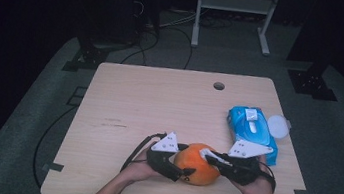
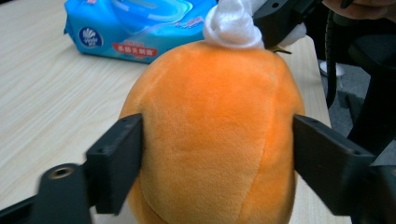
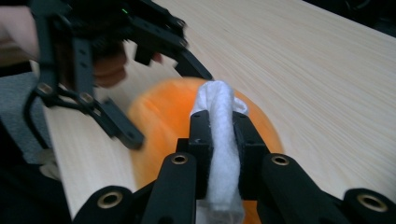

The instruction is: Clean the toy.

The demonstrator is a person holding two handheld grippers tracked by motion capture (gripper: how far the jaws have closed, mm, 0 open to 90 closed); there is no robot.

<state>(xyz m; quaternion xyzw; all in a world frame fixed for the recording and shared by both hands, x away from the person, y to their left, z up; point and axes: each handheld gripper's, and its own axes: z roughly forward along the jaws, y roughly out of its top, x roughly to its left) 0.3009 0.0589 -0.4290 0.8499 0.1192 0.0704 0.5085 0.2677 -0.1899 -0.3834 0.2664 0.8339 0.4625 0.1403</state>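
An orange plush toy (image 1: pixel 196 163) lies near the table's front edge. My left gripper (image 1: pixel 184 169) is shut on it, one jaw pressed against each side of its round body (image 2: pixel 215 135). My right gripper (image 1: pixel 210 157) comes in from the right and is shut on a bunched white wipe (image 3: pixel 219 140). The wipe's tip (image 2: pixel 231 25) rests on the far top of the plush toy (image 3: pixel 159 107). In the right gripper view the left gripper (image 3: pixel 156 95) straddles the toy from the other side.
A blue pack of wet wipes (image 1: pixel 252 130) lies at the right of the wooden table (image 1: pixel 159 100), with a round white lid (image 1: pixel 277 126) beside it. A cable hole (image 1: pixel 219 86) sits near the far edge. Grey floor and stand legs lie beyond.
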